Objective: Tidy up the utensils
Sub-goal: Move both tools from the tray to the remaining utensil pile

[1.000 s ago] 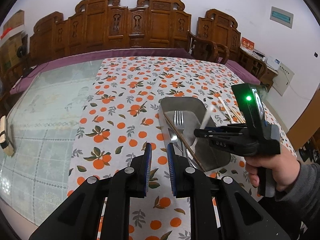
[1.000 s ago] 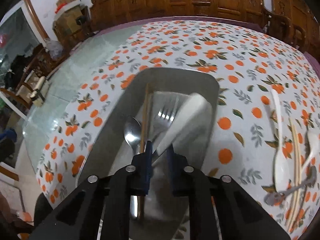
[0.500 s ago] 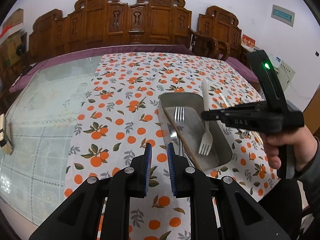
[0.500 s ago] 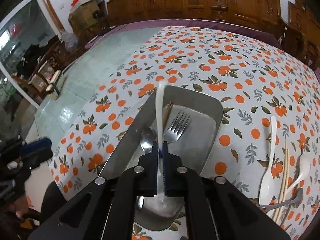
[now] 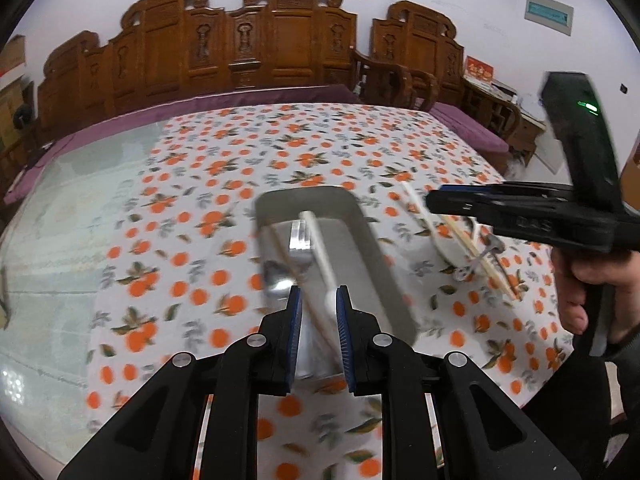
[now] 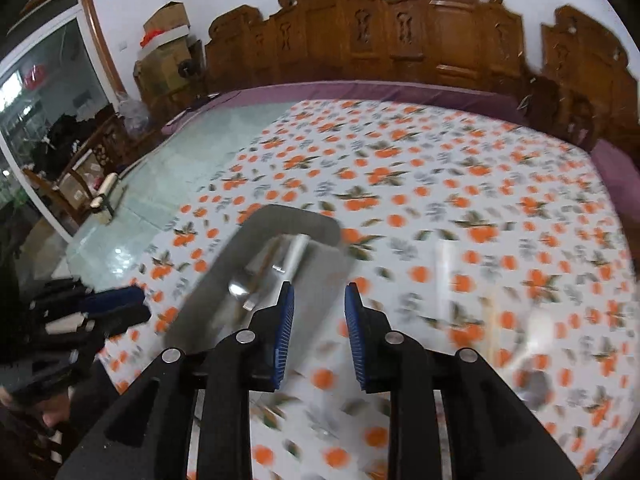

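A metal tray [image 5: 372, 248] lies on the orange-print cloth just beyond my left gripper [image 5: 319, 312]. In the tray are a white plastic fork [image 5: 320, 256], a metal fork, a metal spoon [image 5: 276, 276] and a chopstick. The left gripper's jaws stand a little apart with nothing between them. My right gripper [image 5: 434, 202] hovers above the cloth to the right of the tray. In its own view the right gripper [image 6: 319, 312] has its jaws opening and nothing between them, with the tray [image 6: 256, 224] ahead on the left. Both views are blurred by motion.
Loose utensils [image 5: 460, 240] lie on the cloth right of the tray: a white spoon, chopsticks and a metal piece. Bare glass tabletop [image 5: 60, 240] lies to the left. Carved wooden chairs [image 5: 288, 40] line the far edge. A person's hand [image 5: 592, 280] holds the right gripper.
The right gripper let go of the white fork, which now lies in the tray, then rose and drew away to the right. The left gripper moved up to the tray's near end.
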### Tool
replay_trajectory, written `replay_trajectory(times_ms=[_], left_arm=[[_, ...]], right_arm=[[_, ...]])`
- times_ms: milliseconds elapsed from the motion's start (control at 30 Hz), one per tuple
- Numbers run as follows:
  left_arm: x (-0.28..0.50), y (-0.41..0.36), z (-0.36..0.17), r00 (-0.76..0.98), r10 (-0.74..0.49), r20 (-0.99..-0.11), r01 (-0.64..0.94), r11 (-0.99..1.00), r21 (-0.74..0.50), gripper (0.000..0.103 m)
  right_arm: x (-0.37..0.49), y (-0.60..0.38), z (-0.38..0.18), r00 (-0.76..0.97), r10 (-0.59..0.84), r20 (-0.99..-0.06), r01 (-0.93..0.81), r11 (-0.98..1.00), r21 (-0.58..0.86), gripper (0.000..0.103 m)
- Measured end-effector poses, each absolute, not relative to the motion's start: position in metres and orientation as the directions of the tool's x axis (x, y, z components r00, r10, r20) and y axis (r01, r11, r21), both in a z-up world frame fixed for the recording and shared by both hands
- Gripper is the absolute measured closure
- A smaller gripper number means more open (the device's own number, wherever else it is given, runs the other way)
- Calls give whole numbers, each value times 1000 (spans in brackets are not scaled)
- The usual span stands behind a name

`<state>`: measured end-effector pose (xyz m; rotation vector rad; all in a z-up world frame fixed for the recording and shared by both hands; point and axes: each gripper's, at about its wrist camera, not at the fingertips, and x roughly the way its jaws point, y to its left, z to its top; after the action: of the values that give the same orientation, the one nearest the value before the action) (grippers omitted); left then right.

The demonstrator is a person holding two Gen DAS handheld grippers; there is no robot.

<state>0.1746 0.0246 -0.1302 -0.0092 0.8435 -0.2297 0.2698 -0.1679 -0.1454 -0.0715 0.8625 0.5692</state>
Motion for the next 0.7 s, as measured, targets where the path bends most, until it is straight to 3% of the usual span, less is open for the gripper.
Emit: replay_trajectory(times_ms=[267,700], left_arm=[[190,-45,-147,599,-287,-747,290,948,-132,81],[230,-138,-186,498,-373,-783,415,895,-163,77]], right_arm=[[233,-269,-155,574,327,-751,-402,911,90,74],[217,-348,-197,573,263,-776,-278,953,118,74]])
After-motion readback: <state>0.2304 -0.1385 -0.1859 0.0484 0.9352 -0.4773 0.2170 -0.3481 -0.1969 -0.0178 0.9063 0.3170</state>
